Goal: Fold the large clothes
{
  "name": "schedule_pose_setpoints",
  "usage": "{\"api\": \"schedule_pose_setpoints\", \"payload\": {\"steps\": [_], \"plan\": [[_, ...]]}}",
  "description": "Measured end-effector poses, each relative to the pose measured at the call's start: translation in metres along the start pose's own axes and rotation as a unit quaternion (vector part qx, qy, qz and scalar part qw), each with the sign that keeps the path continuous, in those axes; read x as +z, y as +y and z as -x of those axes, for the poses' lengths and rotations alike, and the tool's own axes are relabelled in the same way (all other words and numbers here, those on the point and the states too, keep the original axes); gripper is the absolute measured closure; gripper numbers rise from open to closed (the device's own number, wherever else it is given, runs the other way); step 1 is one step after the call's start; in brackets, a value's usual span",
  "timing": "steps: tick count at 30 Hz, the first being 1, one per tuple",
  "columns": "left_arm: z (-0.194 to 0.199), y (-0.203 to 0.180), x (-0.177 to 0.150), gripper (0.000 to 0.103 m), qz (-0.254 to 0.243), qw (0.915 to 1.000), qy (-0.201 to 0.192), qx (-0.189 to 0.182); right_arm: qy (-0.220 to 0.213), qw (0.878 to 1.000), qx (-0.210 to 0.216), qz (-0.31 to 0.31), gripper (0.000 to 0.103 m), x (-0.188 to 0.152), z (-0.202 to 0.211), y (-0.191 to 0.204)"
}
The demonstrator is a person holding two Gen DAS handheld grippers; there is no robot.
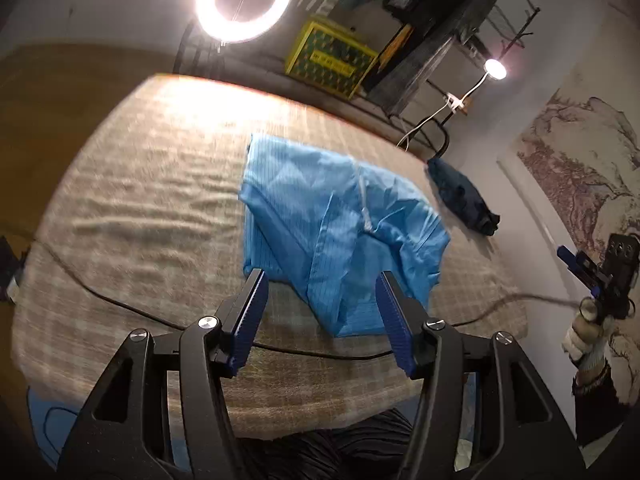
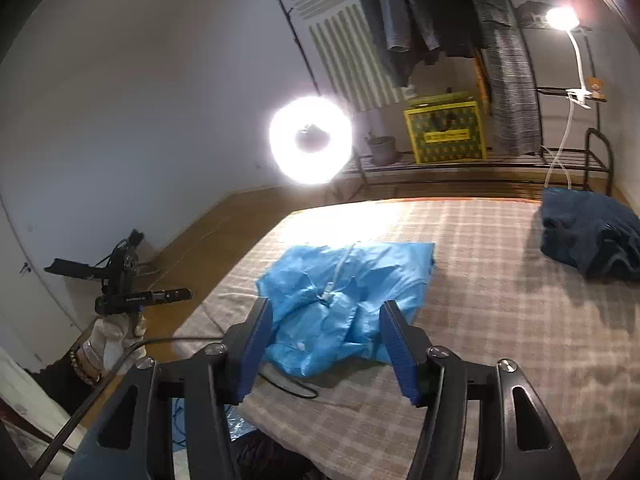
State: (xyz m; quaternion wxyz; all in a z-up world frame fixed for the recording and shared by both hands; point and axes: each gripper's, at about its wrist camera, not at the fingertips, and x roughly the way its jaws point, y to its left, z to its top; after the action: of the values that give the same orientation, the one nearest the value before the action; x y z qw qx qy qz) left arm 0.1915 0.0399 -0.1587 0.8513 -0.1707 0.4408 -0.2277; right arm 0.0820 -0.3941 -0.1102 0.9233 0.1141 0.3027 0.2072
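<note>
Covering nearly everything beyond both sets of jaws, the checked blanket (image 2: 500,280) lies in soft ripples on the bed, and a low grab could pinch it together with the garment and drag it out of flat. Ahead of and between the jaws of each tool sits the blue garment (image 1: 332,232), bunched and crumpled rather than spread, with its white zipper (image 1: 365,200) running up the middle; gripping a random fold instead of a hem or shoulder would likely make the fold lopsided. Off to the right of the jaws, well apart, a dark blue garment (image 2: 588,236) lies in a heap. A black cable (image 1: 120,300) crosses the blanket just short of the fingertips and could snag a dragged sleeve. The left gripper (image 1: 322,320) and the right gripper (image 2: 326,344) both stand wide apart, holding nothing.
</note>
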Motion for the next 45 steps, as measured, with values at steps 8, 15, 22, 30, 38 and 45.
{"api": "schedule_pose_setpoints", "payload": {"steps": [8, 15, 22, 30, 38, 45], "plan": [[-0.078, 0.022, -0.011, 0.047, 0.092, 0.9931, 0.055, -0.047, 0.050, 0.997, 0.015, -0.063, 0.044, -0.040, -0.057, -0.024], [-0.128, 0.023, -0.035, 0.047, 0.136, 0.9836, 0.105, -0.055, 0.094, 0.987, 0.022, -0.130, 0.047, -0.062, -0.135, -0.053], [-0.146, 0.010, -0.046, 0.048, 0.120, 0.9851, 0.118, -0.035, 0.089, 0.967, 0.036, -0.237, 0.066, -0.060, -0.183, -0.099], [-0.121, 0.007, -0.035, 0.102, 0.096, 0.9909, 0.091, -0.025, 0.097, 0.965, 0.059, -0.238, 0.103, -0.042, -0.191, -0.089], [-0.112, 0.008, -0.037, 0.102, 0.074, 0.9918, 0.105, 0.002, 0.097, 0.973, 0.036, -0.205, 0.098, -0.045, -0.179, -0.081], [-0.033, -0.003, -0.018, 0.098, 0.037, 0.9984, 0.040, 0.014, 0.057, 0.995, 0.002, -0.085, 0.085, -0.048, -0.085, -0.032]]}}
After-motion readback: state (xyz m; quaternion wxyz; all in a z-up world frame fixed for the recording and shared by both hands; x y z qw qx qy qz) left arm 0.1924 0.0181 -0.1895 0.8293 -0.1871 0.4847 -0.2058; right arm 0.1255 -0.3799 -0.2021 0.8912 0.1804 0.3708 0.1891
